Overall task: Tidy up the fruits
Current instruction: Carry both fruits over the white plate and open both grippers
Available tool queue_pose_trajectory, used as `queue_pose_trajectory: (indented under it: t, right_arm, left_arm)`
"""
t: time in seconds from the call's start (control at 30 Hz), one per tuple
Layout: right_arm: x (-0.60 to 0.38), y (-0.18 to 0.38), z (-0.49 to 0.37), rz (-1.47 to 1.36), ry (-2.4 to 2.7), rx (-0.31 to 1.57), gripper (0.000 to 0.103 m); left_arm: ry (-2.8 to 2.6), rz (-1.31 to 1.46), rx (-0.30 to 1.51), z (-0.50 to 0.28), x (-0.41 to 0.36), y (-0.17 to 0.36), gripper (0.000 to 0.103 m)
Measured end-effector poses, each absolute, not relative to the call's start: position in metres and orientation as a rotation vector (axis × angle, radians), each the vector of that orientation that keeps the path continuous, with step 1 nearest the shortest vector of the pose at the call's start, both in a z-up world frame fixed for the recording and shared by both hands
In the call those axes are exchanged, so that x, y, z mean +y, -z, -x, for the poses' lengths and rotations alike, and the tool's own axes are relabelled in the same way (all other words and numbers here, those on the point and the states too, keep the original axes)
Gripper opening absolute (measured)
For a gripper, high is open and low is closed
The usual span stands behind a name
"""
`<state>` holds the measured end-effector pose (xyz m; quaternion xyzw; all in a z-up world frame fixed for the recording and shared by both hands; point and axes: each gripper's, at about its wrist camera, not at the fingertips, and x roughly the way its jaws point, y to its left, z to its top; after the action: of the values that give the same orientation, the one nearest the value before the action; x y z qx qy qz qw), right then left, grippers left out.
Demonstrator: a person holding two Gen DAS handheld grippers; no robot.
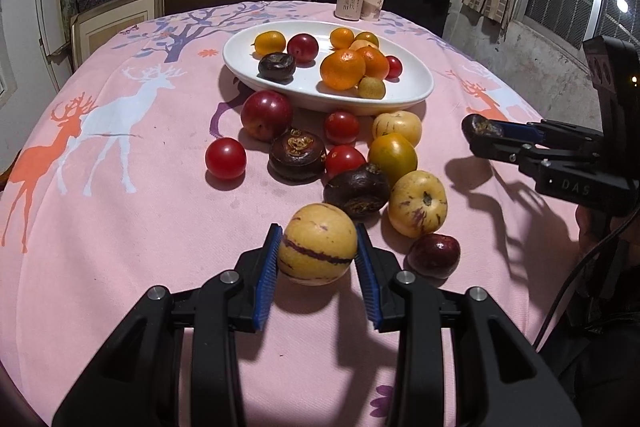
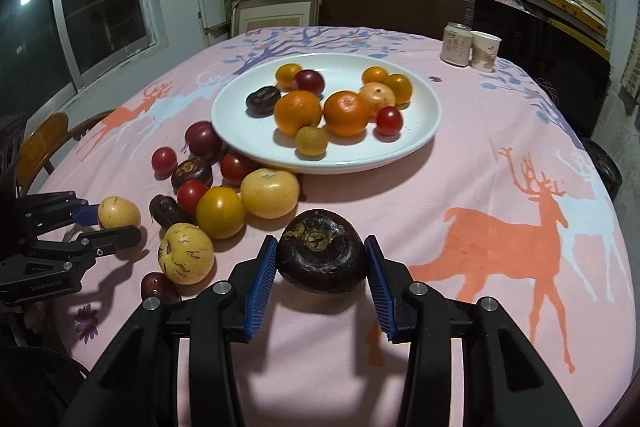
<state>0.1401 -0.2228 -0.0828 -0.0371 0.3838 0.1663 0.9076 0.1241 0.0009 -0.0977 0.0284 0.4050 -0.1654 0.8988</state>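
the table carries a pink cloth with deer and trees, and on it, at the far middle, lies a white oval plate with its long axis going left to right in the left wrist view. in the plate i count two big oranges, about four small orange-yellow fruits, one dark red plum, one small red tomato, one dark water chestnut and one small brownish fruit. a can and a paper cup stand together at the far edge. in front of the plate a loose group of fruits lies on the cloth. the left gripper pinches a yellow striped melon between its blue fingers; the purple stripes run sideways. the right gripper holds a dark water chestnut above the cloth, its stem scar turned up and toward the plate, both fingers touching its sides.
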Motion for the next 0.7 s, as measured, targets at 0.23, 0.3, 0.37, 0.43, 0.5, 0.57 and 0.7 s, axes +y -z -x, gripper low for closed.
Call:
queue_pose_trajectory:
  t: [0.23, 0.3, 0.37, 0.43, 0.5, 0.57, 0.7]
  right_arm:
    - [-0.246, 0.050, -0.144, 0.030, -0.316, 0.704, 0.044]
    - [-0.250, 0.038, -0.149, 0.024, -0.312, 0.678, 0.044]
    - [-0.253, 0.027, -0.154, 0.018, -0.311, 0.655, 0.044]
    - [-0.256, 0.017, -0.164, 0.008, -0.312, 0.639, 0.044]
    - [-0.257, 0.010, -0.176, -0.006, -0.317, 0.637, 0.044]
    - [-0.256, 0.007, -0.192, -0.017, -0.324, 0.645, 0.044]
    - [-0.245, 0.005, -0.225, -0.006, -0.329, 0.651, 0.044]
  left_arm:
    - [0.346, -0.058, 0.782, -0.133, 0.003, 0.062, 0.035]
    - [0.349, -0.060, 0.764, -0.141, 0.003, 0.049, 0.035]
    - [0.351, -0.065, 0.745, -0.151, -0.001, 0.036, 0.035]
    - [0.359, -0.068, 0.736, -0.163, -0.006, 0.026, 0.035]
    - [0.370, -0.065, 0.742, -0.178, -0.012, 0.021, 0.035]
    - [0.375, -0.071, 0.754, -0.196, -0.020, 0.020, 0.035]
    - [0.373, -0.088, 0.775, -0.226, -0.035, 0.027, 0.035]
